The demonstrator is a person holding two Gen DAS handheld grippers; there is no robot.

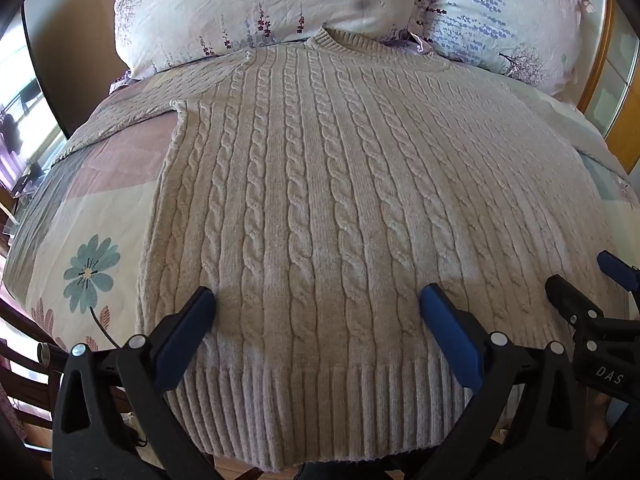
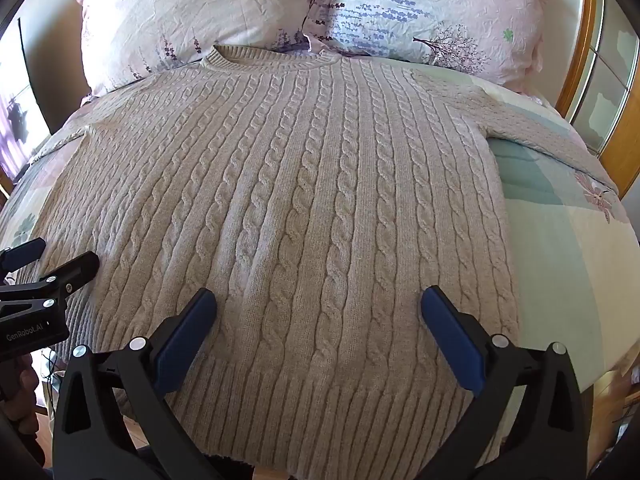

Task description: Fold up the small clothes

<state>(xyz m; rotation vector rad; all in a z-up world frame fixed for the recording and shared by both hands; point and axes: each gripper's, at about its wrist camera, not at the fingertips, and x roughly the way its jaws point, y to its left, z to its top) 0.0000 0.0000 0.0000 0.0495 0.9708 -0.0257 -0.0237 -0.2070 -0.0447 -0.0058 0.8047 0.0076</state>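
Observation:
A beige cable-knit sweater [image 1: 320, 184] lies flat and spread out on the bed, collar toward the pillows and ribbed hem toward me; it also shows in the right wrist view [image 2: 304, 200]. Its sleeves stretch out to both sides. My left gripper [image 1: 318, 300] is open, hovering over the hem's left part with nothing between its blue pads. My right gripper [image 2: 318, 300] is open over the hem's right part, also empty. The right gripper shows at the right edge of the left wrist view [image 1: 588, 280], and the left gripper at the left edge of the right wrist view [image 2: 52, 260].
Two floral pillows [image 1: 260, 4] [image 2: 420, 12] lean at the head of the bed. The patchwork floral bedsheet [image 1: 80, 220] [image 2: 560, 232] shows on both sides of the sweater. A wooden frame [image 2: 624, 152] stands at the right, a window [image 1: 20, 92] at the left.

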